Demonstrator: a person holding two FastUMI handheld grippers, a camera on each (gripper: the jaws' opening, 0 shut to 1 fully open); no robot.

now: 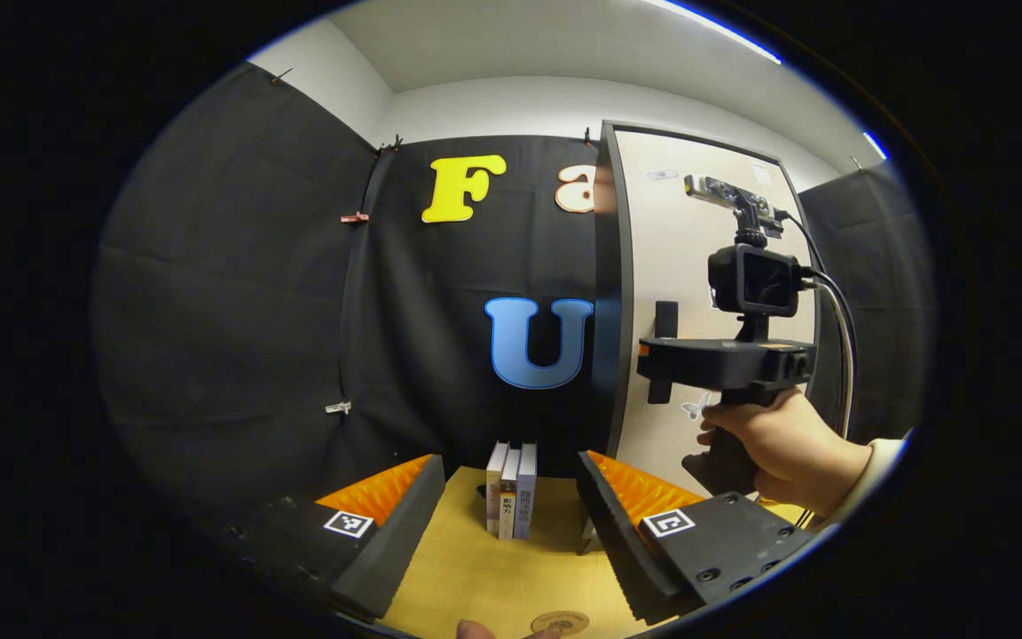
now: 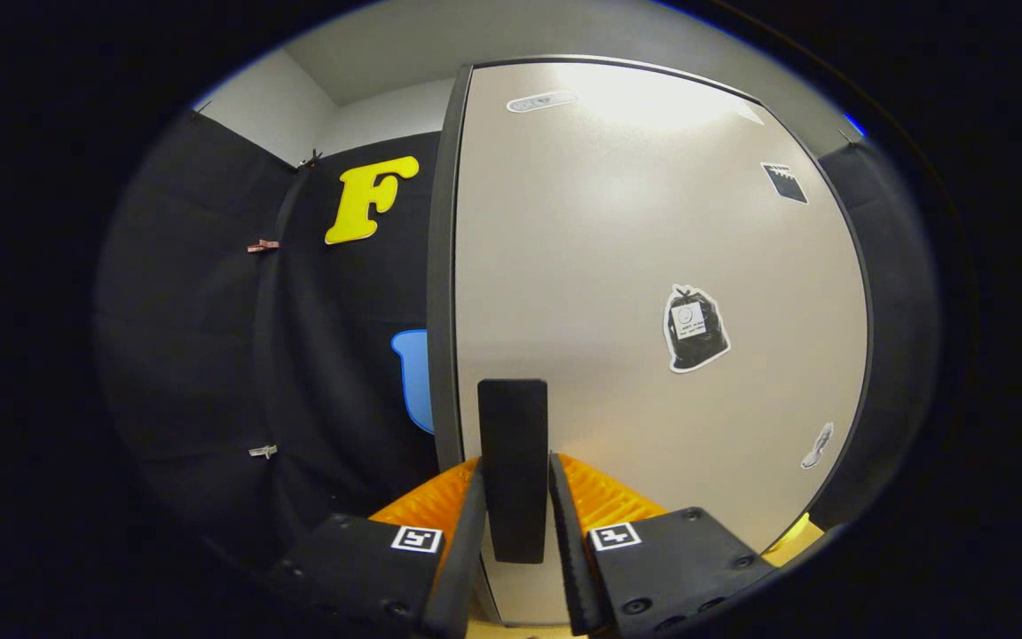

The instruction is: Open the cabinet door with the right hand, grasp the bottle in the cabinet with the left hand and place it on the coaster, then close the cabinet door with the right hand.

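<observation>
Right gripper (image 2: pixel 515 524): jaws drawn narrow, both fingers pressing on the sides of the black handle (image 2: pixel 513 461) of the cabinet door (image 2: pixel 635 266). In the right gripper view the handle stands upright between the two fingers, at 6 o'clock of the door panel, close to the door's left edge. Door surface is pale and glossy, with several small stickers; the largest sticker (image 2: pixel 694 328) sits at about 3 o'clock from the handle.

In the left gripper view the right gripper (image 1: pixel 664 368) sits at 3 o'clock, held by a hand (image 1: pixel 777 444) with a light sleeve; its front end meets the handle (image 1: pixel 666 324) on the door face. A camera (image 1: pixel 755 280) rides on top of it, a cable trailing off to the right.

Left gripper (image 1: pixel 511 524): jaws wide apart, nothing between them. It hangs over the desk (image 1: pixel 475 568), a yellowish wooden surface. Three books (image 1: pixel 511 488) stand upright on the desk straight ahead at 12 o'clock of the jaws, just beside the door's near edge.

Coaster (image 1: pixel 560 623): a round disc lying flat on the desk at 6 o'clock, partly cut off by the view's lower edge. A fingertip (image 1: pixel 474 630) shows just beside it, at its 9 o'clock.

The cabinet's inside is hidden behind the door, so I cannot tell where the bottle stands.
</observation>
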